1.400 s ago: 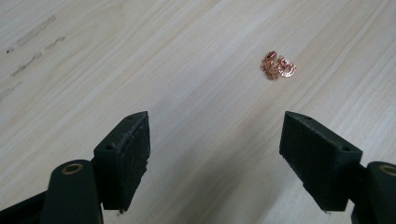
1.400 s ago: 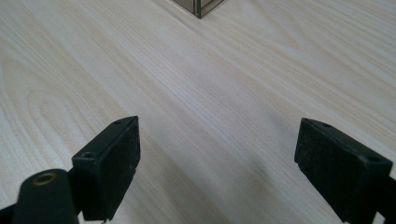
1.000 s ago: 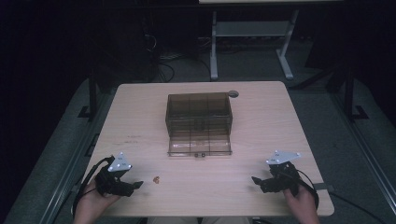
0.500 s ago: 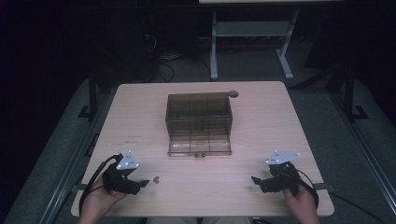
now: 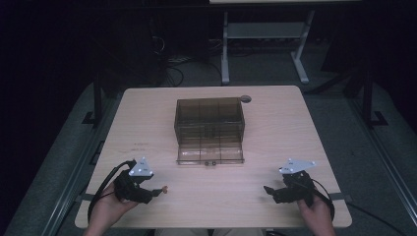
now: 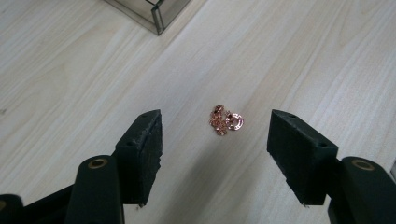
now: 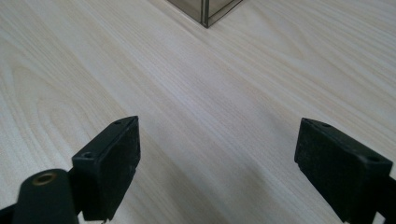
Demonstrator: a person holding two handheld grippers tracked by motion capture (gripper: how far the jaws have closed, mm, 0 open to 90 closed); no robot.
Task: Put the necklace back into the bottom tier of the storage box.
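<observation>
A small rose-gold trinket (image 5: 165, 188) (image 6: 224, 120), a tangle of fine chain with a round disc, lies on the pale wooden table (image 5: 147, 128) near its front left. My left gripper (image 5: 156, 192) (image 6: 215, 140) hovers right beside it, jaws apart. The jaws have just been closing, and the trinket lies a little ahead of the gap, untouched by either pad. My right gripper (image 5: 269, 190) (image 7: 217, 144) rests low at the front right, wide open over bare wood with nothing between its jaws.
A smoky see-through plastic box (image 5: 209, 128) with several compartments stands mid-table, its front flap lying open toward me. Its corner appears in both gripper views (image 6: 156, 16) (image 7: 205, 14). A round cable grommet (image 5: 245, 99) sits behind it. The surroundings are dark floor and a desk frame.
My left gripper has slid to the right along the front edge, closing in on the trinket, and its jaws look narrower. The right gripper has stayed put.
</observation>
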